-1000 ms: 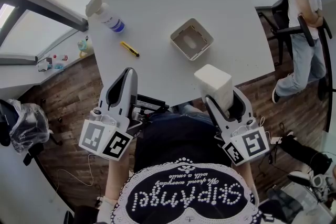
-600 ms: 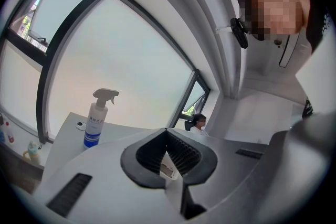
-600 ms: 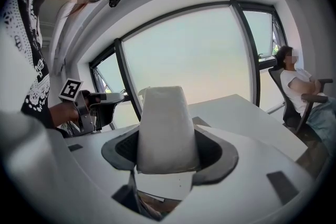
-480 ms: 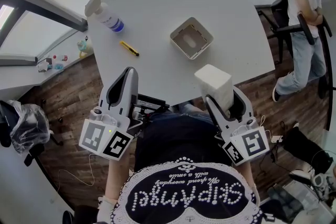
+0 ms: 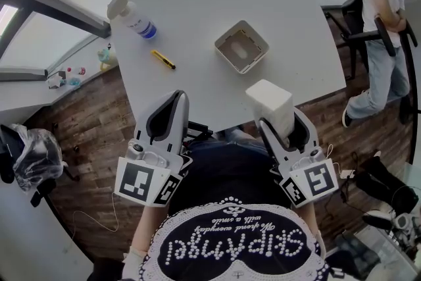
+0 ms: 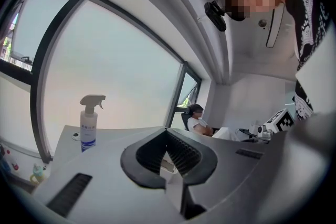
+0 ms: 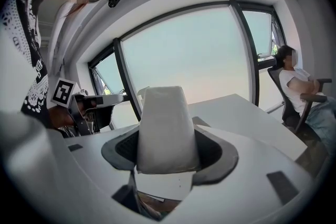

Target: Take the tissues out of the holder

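One soft, boxy tissue block (image 5: 268,101) clamped in the right tool (image 5: 281,120).

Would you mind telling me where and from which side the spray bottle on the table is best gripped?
Probably the straight round body of the spray bottle, below its trigger head, approached level from the near side with the free left gripper opened first. The bottle stands upright, so its sides are exposed, and the body is even where the head juts out.
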`<state>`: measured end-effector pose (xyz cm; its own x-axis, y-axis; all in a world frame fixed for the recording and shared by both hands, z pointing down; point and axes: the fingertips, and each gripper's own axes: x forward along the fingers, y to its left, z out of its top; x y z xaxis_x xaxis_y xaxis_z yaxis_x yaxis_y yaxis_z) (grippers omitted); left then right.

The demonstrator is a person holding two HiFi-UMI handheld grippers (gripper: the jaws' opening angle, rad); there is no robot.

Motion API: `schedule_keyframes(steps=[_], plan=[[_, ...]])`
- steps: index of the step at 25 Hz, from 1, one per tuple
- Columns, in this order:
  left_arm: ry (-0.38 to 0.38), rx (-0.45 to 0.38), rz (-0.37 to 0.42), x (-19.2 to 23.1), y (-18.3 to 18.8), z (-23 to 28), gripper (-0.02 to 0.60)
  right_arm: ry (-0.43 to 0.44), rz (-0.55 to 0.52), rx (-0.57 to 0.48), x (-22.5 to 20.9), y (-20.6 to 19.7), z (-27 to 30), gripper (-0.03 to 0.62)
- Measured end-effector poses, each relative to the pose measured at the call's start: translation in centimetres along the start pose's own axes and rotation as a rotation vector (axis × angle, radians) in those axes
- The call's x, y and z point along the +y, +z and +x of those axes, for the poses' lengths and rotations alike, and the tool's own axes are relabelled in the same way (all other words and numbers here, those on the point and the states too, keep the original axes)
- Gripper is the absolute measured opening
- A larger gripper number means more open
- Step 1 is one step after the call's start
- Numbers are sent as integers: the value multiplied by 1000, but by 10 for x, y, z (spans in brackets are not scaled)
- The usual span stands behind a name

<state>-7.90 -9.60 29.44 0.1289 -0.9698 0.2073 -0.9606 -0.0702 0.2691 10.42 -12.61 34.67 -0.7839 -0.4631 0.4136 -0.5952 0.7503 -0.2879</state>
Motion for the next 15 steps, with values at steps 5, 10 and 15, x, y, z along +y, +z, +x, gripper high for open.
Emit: schedule_keyframes(steps=[5,10,15], plan=[[-35,3,4,-15,-2,4,2,2,-3,1,1,0,0,267],[-65,13,15,-24,-5,6,2,8,-4,7,2,-1,1,265],[-76,22,7,-26,-7,7,2,6,-5,11,2,-2,1,265]])
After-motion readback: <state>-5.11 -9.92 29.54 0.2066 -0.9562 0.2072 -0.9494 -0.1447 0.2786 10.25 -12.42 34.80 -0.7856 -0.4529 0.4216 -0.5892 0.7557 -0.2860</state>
